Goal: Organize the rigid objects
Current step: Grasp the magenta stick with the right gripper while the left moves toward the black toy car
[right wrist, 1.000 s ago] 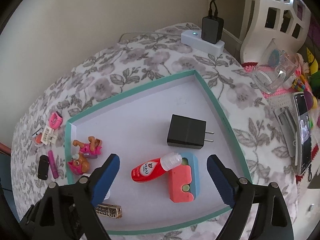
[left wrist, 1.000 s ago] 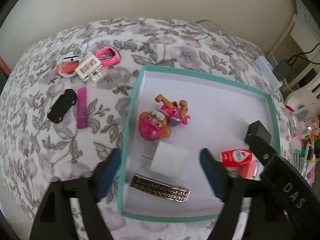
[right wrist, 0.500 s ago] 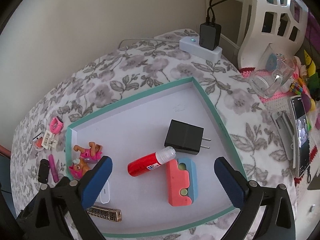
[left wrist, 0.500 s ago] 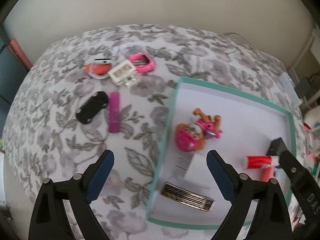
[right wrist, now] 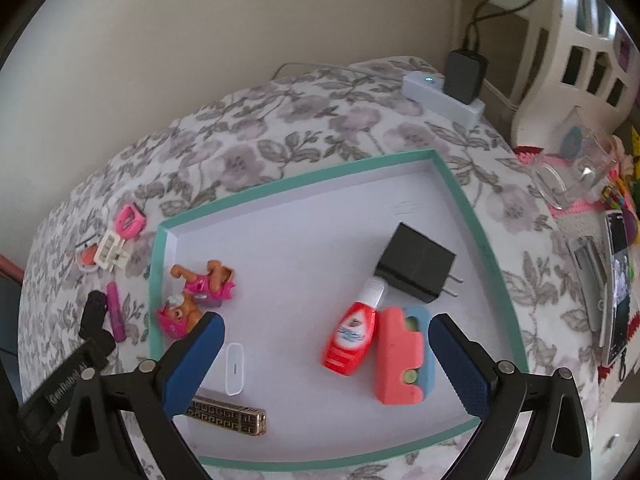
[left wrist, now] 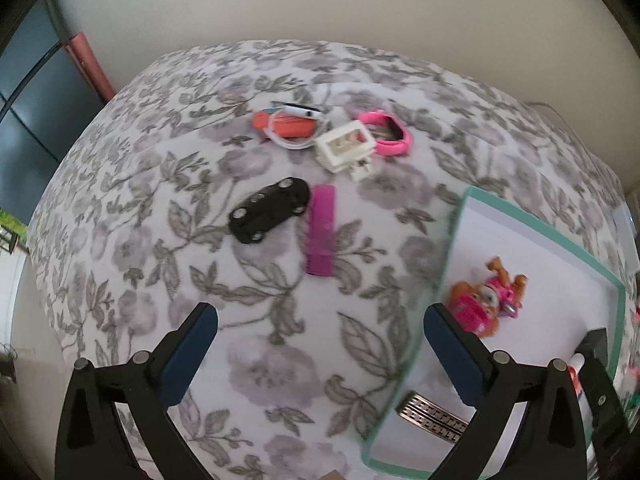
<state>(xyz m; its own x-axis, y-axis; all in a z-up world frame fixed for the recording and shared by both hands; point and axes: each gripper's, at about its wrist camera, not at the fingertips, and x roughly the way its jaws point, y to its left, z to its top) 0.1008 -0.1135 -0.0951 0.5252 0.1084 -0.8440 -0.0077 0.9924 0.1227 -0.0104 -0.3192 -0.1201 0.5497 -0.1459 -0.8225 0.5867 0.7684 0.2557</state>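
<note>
Over the bench, floral cloth side: left hand-held gripper (left wrist: 316,354) hangs w/ jaws opening wide, nothing between them, only cloth under.
Right unit: right hand-held gripper (right wrist: 326,354) jaws fully apart, empty, above the near half of the tray (right wrist: 456,192).
Why so: prob. both wide so a chunky item fits; left aims at loose stuff outside the tray, right waits by the sorted lot.
Still loose, far-left part of bench: black toy car (left wrist: 270,210) just beside purple stick (left wrist: 321,229); further back, orange-white piece (left wrist: 290,124), cream plug adapter (left wrist: 346,146), pink band (left wrist: 386,132), all bunched, touching.
Already in tray: pup toy (right wrist: 198,294), white charger (right wrist: 234,368), gold patterned bar (right wrist: 226,420), red bottle (right wrist: 354,334) leaning on black plug (right wrist: 416,268), coral-blue block (right wrist: 402,354).
Progress: approx. half sorted, judging by counts.
In the way: teal tray wall sits under left unit's right finger; car + stick so close a grab may catch both.
Around: power strip (right wrist: 442,96) at far-right corner, glass mug (right wrist: 572,168) and phone (right wrist: 618,280) off right edge.
</note>
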